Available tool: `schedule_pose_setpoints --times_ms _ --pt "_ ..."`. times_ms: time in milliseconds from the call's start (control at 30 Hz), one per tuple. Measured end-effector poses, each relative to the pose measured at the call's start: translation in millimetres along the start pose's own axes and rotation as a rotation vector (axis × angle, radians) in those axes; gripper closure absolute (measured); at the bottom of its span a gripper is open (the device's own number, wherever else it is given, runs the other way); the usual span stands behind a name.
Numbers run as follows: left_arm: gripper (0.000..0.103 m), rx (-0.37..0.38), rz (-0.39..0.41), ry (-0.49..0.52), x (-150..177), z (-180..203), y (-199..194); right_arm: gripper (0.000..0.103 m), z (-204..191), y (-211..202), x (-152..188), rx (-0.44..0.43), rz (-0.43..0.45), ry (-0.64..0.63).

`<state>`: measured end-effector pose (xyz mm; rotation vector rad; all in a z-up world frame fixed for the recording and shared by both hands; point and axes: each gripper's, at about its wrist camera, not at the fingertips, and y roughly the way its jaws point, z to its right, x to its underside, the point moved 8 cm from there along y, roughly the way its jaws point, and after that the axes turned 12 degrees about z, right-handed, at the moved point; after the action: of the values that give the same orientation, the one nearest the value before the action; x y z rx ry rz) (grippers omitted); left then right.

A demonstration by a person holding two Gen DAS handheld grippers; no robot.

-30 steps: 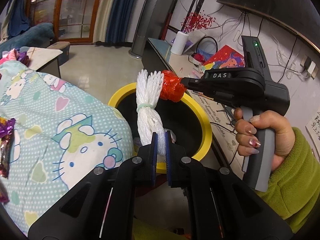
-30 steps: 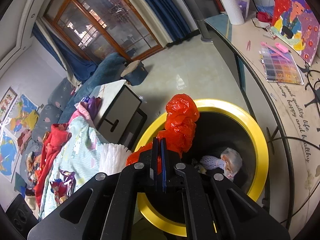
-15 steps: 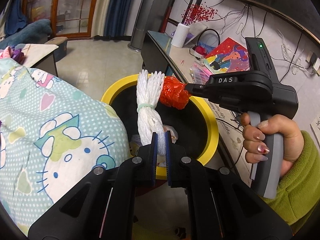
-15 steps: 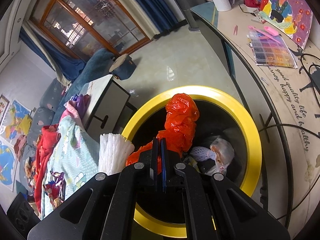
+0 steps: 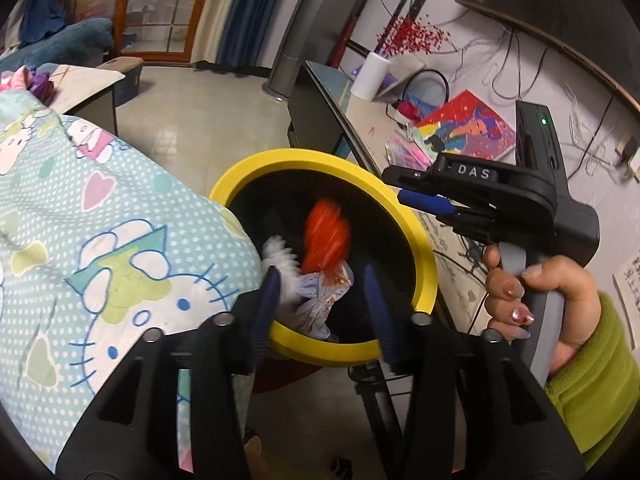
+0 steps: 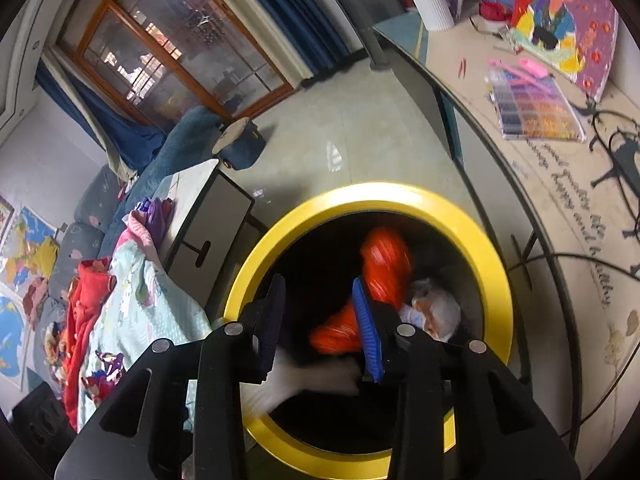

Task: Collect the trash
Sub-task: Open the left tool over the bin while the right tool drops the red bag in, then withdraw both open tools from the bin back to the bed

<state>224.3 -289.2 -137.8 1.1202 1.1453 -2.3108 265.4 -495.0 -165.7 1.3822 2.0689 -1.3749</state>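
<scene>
A black bin with a yellow rim (image 5: 424, 256) (image 6: 496, 280) stands between the bed and a desk. A red plastic bag (image 5: 326, 236) (image 6: 386, 260) and a white foam net (image 5: 282, 260) (image 6: 316, 376) are inside it, both blurred by motion, beside a clear wrapper (image 5: 320, 300) (image 6: 434, 312). My left gripper (image 5: 322, 280) is open and empty over the bin's near rim. My right gripper (image 6: 318, 296) is open and empty above the bin; it also shows in the left wrist view (image 5: 420, 196) over the far right rim.
A bed with a Hello Kitty quilt (image 5: 100, 248) lies left of the bin. A desk (image 6: 560, 184) with a bead box (image 6: 536, 108), a painting (image 6: 560, 16) and cables runs along the right. A low side table (image 6: 208, 204) stands beyond the bed on tiled floor.
Both grippers have opened. The red bag and the white foam net have left the jaws and dropped into the bin.
</scene>
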Motion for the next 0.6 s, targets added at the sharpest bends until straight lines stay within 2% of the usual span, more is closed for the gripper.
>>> schedule_pose_setpoints --times_ms 33,100,133,200,267,333,500,600 --pt "0.054 -0.003 0.006 -0.007 -0.7 -1.0 -1.8 0.065 -2.4 -1.4 -0.9 -0.003 0.006 -0.008" --pt "0.039 -0.011 0.027 -0.031 -4.7 -6.1 -8.8 0.060 -8.3 -5.0 -3.0 -0.009 0.024 -0.024" --pt "0.036 -0.015 0.036 -0.038 -5.8 -7.6 -11.7 0.059 -11.2 -6.7 -4.2 -0.010 0.031 -0.034" --pt "0.021 -0.032 0.061 -0.057 -10.0 -13.0 -20.0 0.056 -17.4 -10.1 -5.4 -0.013 0.049 -0.061" --pt "0.014 -0.053 0.086 -0.082 -14.8 -20.2 -29.8 0.053 -24.0 -14.7 -8.5 -0.005 0.075 -0.097" --pt "0.012 -0.069 0.108 -0.102 -18.4 -25.8 -38.9 0.047 -29.8 -17.9 -9.9 -0.007 0.088 -0.119" --pt "0.011 -0.140 0.171 -0.113 -26.6 -40.9 -66.0 0.044 -50.9 -26.6 -10.3 -0.028 0.109 -0.167" --pt "0.011 -0.187 0.205 -0.081 -30.8 -45.7 -80.7 0.044 -67.5 -31.7 -6.7 -0.062 0.104 -0.185"
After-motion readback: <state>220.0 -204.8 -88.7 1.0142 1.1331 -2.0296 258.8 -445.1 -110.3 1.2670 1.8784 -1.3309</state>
